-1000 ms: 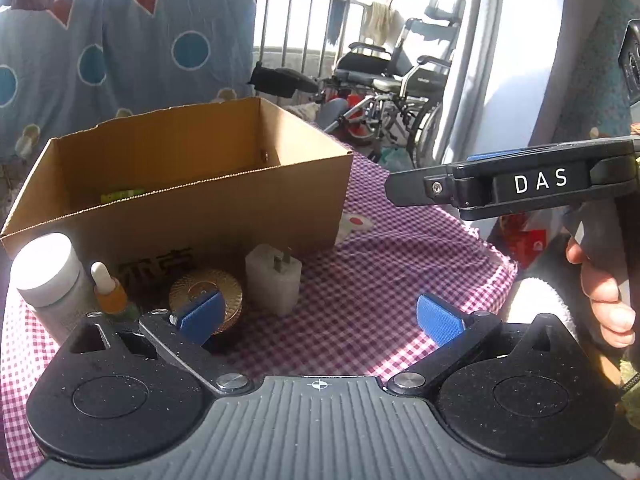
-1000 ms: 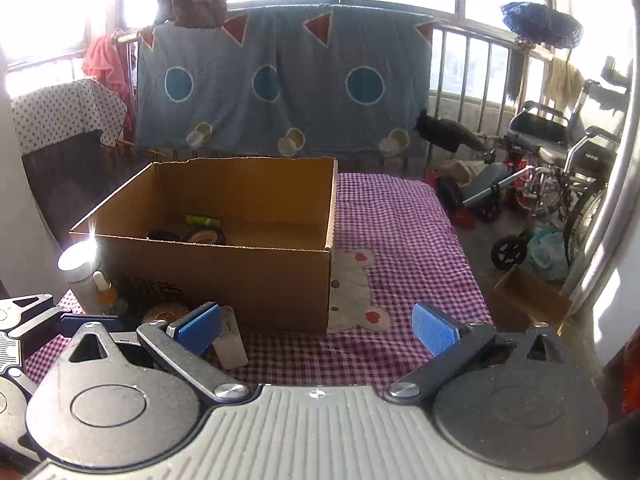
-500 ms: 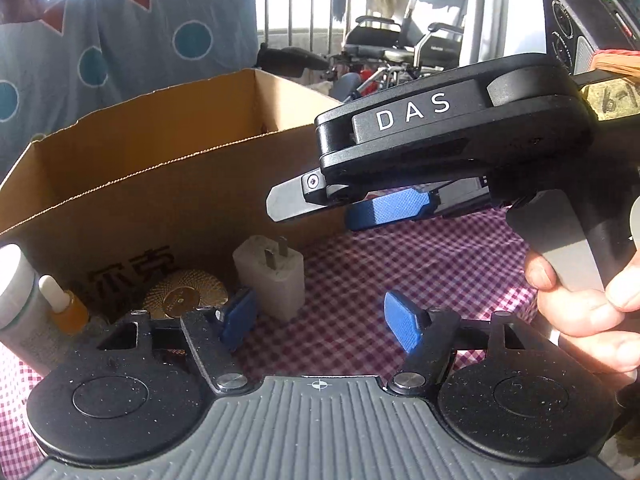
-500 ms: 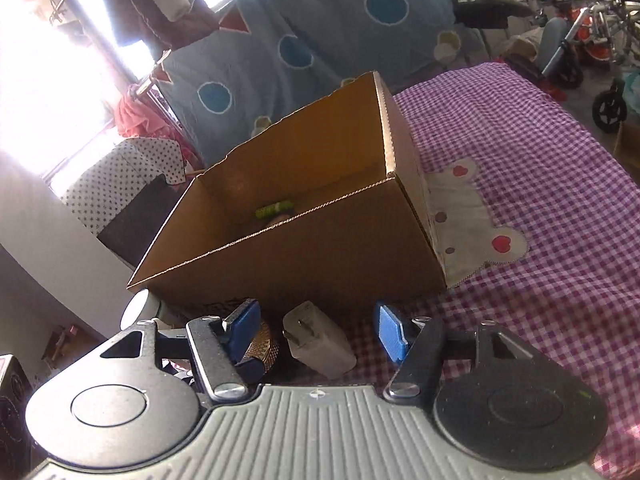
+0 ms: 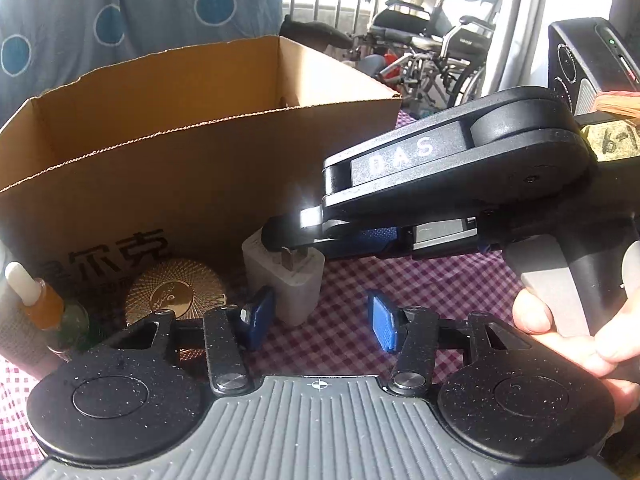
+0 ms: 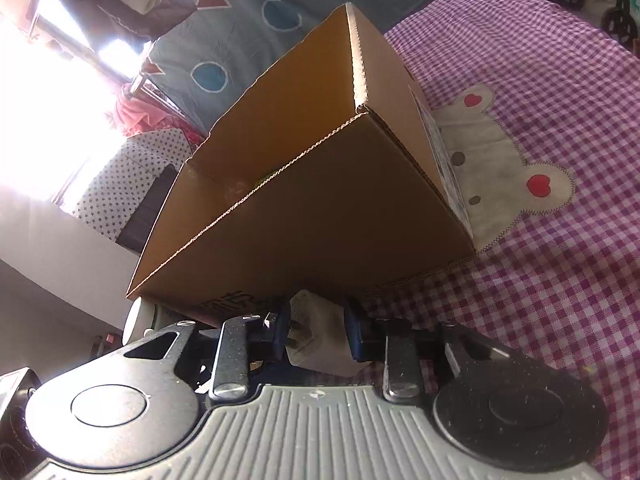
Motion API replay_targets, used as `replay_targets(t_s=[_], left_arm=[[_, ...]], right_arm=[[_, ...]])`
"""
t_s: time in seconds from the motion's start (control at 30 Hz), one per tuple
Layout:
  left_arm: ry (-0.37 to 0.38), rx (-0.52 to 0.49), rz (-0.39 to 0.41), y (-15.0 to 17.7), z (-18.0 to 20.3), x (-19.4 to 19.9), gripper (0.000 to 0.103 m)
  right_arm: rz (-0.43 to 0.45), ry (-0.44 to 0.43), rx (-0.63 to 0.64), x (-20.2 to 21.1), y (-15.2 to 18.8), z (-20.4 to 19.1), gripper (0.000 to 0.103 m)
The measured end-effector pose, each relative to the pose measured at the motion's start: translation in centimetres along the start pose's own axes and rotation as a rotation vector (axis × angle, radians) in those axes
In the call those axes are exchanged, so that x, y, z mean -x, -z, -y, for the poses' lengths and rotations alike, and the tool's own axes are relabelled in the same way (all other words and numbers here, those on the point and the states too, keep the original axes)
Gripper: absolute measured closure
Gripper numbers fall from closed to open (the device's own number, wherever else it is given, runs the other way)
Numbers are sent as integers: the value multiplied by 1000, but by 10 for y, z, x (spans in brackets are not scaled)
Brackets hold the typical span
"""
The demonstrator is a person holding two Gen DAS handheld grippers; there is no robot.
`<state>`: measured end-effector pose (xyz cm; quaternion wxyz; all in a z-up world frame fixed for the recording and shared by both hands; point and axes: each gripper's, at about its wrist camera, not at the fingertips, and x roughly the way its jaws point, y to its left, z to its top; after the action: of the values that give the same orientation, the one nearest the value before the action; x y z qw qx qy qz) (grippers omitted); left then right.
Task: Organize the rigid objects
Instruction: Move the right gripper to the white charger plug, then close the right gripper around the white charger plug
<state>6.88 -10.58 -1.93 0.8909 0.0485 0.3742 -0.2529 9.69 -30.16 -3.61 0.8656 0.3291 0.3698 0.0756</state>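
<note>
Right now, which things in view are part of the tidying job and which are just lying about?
Job: white plug adapter between the closing right gripper fingers; cardboard box; gold round tin; dropper bottle.

Lying about: wheelchair, blue dotted sheet, bear patch.

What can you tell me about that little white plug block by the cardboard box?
The white charger plug is a small, matte plastic cube with metal prongs on one face. It rests on the checked tablecloth just before the cardboard box. The right tongs are closing around it, a blue pad on each side.
</note>
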Motion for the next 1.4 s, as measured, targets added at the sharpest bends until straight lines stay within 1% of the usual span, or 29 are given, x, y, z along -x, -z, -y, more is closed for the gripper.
replay_targets(t_s=[0.1,0.3,0.43,0.57,0.67,0.77,0.83,1.07,1.2,1.33,1.4], left_arm=[[48,3,4,0,4,3,53],[122,-15,3,6,18,12,53],[161,-45,9,11,29,15,53],[148,-93,40,15,34,20,53],[114,-126,74,16,34,26,50],[83,-141,73,15,33,22,49],[76,-146,63,13,31,17,48],[69,-202,41,12,33,-6,48],[84,-200,33,12,29,-14,49],[106,-188,39,13,29,-16,56],[98,-193,47,15,31,-16,56]], right_arm=[[-1,6,-12,10,3,4,73],[10,36,-49,39,17,19,73],[22,50,-78,54,26,32,73],[47,51,-77,63,29,37,72],[76,57,-55,77,29,37,71],[86,70,-39,82,24,33,70],[89,77,-42,85,24,34,69],[62,69,-66,77,27,39,69],[58,61,-62,77,27,38,69],[49,51,-61,74,25,39,69],[46,50,-69,72,24,41,69]])
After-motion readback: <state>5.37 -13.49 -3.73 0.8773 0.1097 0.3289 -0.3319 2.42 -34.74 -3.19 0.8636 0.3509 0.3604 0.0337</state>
